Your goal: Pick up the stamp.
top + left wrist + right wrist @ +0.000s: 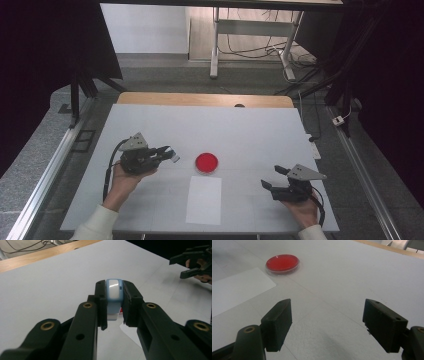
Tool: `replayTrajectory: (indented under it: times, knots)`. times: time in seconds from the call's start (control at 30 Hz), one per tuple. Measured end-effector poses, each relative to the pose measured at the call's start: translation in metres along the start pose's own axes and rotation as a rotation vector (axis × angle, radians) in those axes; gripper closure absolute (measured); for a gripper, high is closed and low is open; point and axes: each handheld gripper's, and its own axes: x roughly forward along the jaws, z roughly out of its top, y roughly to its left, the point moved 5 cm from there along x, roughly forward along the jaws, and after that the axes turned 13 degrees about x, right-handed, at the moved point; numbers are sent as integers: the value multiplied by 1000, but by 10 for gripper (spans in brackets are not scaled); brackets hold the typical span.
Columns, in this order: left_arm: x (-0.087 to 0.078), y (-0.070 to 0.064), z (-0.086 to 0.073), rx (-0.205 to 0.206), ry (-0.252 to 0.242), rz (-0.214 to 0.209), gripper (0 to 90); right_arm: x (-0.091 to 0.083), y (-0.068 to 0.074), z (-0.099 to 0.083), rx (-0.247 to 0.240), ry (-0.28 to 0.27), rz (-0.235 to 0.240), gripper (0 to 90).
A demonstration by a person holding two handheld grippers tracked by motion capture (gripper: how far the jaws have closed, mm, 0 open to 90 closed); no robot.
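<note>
Watching from the side here: the left gripper (159, 154) is clamped on a small light-blue and white thing (113, 291), some kind of little plastic device, hard to say exactly what. From the left gripper view it sits upright between the jaws, pinched by its two sides, with its lower end sticking out below the pads. In the high view it pokes out past the jaw tips (173, 157), held up off the bench (250, 130) just left of the red petri dish (206, 162).

The right gripper (272, 177) is off at the right side of the bench, jaws spread wide with nothing between them, just bare bench surface under it. It's well apart from the dish and from the white sheet of paper (204, 199) that lies just in front of the dish, nearly touching its rim.

My read is we're mid-carry: blue thing picked up, not set down anywhere yet. I'd guess it's headed toward the dish or the paper, but can't tell which. Next move would need the left hand to swing it right and lower it gently before letting go. If it's a handover instead, the right hand has to come in a good way first.
</note>
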Motion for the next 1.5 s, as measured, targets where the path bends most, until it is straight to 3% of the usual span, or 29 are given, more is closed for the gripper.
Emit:
replayTrajectory:
  times: [0.5, 0.87, 1.17, 1.5]
  knots:
    - [2, -10, 9, 5, -33, -42, 757, 3, 2, 0, 12, -4, 5, 231]
    - [15, -25, 16, 31, -26, -76, 757, 3, 3, -1, -2, -1, 0, 232]
    - [26, -46, 21, 61, -13, -103, 757, 3, 6, 1, -6, -12, 10, 232]
    - [40, -58, 25, 69, -3, -137, 757, 8, 9, 2, -21, -12, 15, 236]
